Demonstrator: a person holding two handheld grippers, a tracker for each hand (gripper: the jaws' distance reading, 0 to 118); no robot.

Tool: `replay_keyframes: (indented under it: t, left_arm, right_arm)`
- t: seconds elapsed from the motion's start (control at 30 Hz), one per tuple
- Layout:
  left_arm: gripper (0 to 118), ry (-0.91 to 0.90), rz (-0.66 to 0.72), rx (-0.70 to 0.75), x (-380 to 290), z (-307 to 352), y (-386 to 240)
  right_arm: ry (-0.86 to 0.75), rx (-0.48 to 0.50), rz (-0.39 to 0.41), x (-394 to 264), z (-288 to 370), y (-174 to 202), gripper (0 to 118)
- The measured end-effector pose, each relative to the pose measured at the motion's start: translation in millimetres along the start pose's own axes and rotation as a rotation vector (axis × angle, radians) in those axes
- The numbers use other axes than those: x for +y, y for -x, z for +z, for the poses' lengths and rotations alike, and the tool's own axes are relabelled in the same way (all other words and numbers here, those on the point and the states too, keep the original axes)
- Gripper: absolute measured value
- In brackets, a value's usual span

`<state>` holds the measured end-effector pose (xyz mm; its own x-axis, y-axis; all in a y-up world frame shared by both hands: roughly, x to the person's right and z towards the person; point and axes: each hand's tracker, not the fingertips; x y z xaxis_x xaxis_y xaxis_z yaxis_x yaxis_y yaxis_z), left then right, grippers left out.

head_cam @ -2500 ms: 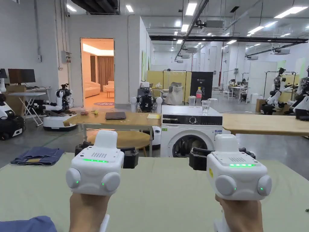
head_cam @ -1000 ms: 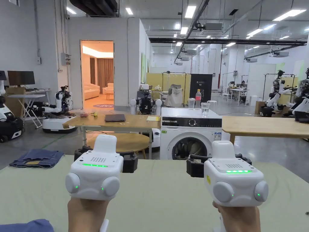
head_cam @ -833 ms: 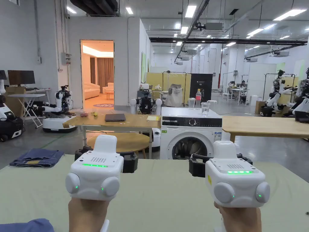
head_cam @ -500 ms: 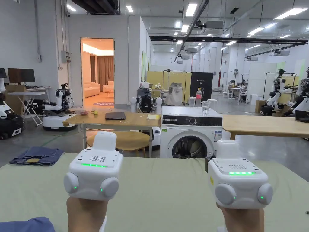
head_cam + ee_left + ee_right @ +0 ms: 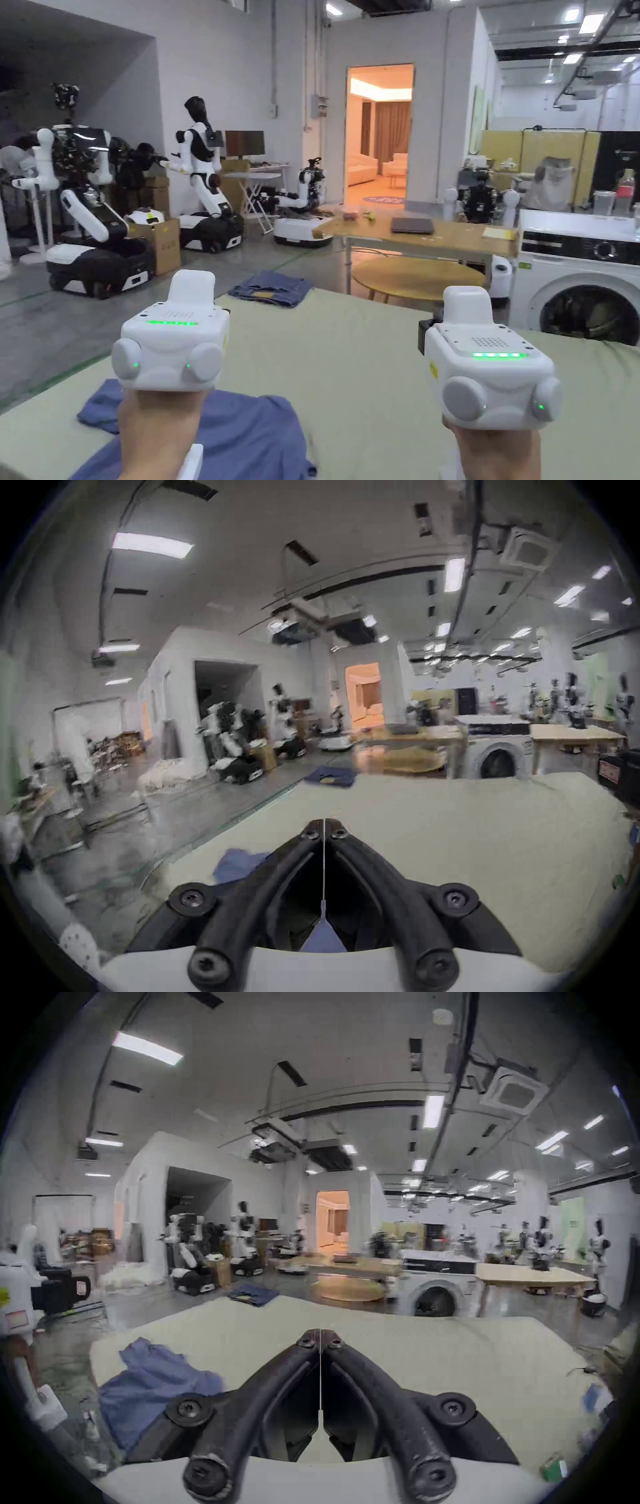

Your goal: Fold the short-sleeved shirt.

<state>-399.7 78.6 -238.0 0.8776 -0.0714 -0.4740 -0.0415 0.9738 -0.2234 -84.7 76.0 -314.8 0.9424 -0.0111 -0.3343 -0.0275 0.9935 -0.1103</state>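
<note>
Task barely begun. Blue short-sleeved shirt (image 5: pixel 206 437) lies crumpled at near-left corner of green tabletop (image 5: pixel 350 350), not spread, no fold made. Left gripper (image 5: pixel 324 826) held above shirt, jaws clenched together, nothing between them. Right gripper (image 5: pixel 320 1335) held over bare tabletop to right of shirt, jaws likewise clenched, empty. Folded denim (image 5: pixel 272 287) sits at far edge, untouched. Left to do: grasp shirt, flatten it, fold sleeves, fold body.

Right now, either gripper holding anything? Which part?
Nothing held. The left gripper and right gripper both have their jaws closed on nothing, above the pale green table. The crumpled blue short-sleeved shirt lies loose on it.
</note>
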Motion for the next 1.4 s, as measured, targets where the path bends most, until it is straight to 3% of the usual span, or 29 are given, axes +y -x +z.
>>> replay_keyframes:
  t: [0.13,0.27,0.37,0.53,0.57,0.6,0.63,0.67,0.7,0.83,1.0,1.03,1.07,1.1,1.2,1.23,1.4]
  left_arm:
    - [0,0.128,-0.004,0.148,-25.7,-12.9,60.4]
    - [0,0.241,-0.088,0.237,-51.1,-46.3,58.6]
    - [0,0.329,-0.137,0.102,-72.4,-67.1,38.9]
    - [0,0.537,-0.029,-0.16,-110.1,-128.5,5.7]
    - [6,0.56,-0.047,-0.189,-117.4,-140.5,-5.3]
    - [38,0.574,-0.071,-0.232,-122.3,-152.3,-16.0]
    - [94,0.603,-0.075,-0.284,-126.8,-163.4,-25.5]
    - [114,0.619,-0.087,-0.319,-132.6,-173.6,-36.2]
    - [116,0.58,-0.103,-0.334,-137.1,-178.1,-47.7]
    - [116,0.601,-0.118,-0.35,-154.2,-207.6,-82.0]
    - [114,0.861,-0.101,-0.371,-210.1,-235.2,-109.6]
    - [114,0.876,-0.108,-0.358,-218.6,-234.5,-107.7]
    - [114,0.783,-0.076,-0.371,-213.7,-229.5,-103.1]
    - [105,0.804,-0.059,-0.371,-201.3,-219.1,-101.6]
    - [8,0.762,-0.079,-0.406,-179.8,-205.9,-94.9]
    - [0,0.758,-0.057,-0.39,-168.7,-203.1,-94.3]
    - [0,0.741,-0.049,-0.374,-153.4,-186.4,-114.0]
  right_arm:
    - [0.019,0.102,-0.018,-19.9,-17.7,46.0,0]
    - [0.039,0.125,-0.017,-29.3,-28.8,58.6,0]
    - [0.066,0.127,-0.018,-42.4,-42.6,58.1,0]
    - [0.104,0.101,0.004,-69.2,-69.4,41.6,0]
    - [0.116,0.094,0.002,-72.9,-74.3,36.7,0]
    - [0.124,0.085,0.0,-76.7,-78.9,31.7,0]
    - [0.133,0.072,0.001,-79.0,-78.5,28.5,0]
    - [0.146,0.06,0.003,-83.0,-83.2,23.4,0]
    - [0.159,0.049,0.007,-87.1,-87.7,18.3,0]
    - [0.194,-0.001,0.026,-101.2,-95.3,-0.3,0]
    - [0.225,-0.046,0.019,-117.6,-98.1,-26.9,0]
    - [0.228,-0.055,0.018,-118.0,-94.9,-31.3,0]
    - [0.231,-0.062,0.016,-117.9,-93.4,-36.8,0]
    - [0.229,-0.069,0.009,-117.1,-90.6,-45.1,0]
    - [0.219,-0.087,-0.006,-114.4,-80.5,-59.7,0]
    - [0.214,-0.094,-0.013,-114.4,-77.0,-65.4,0]
    - [0.199,-0.124,-0.067,-109.2,-51.0,-99.1,0]
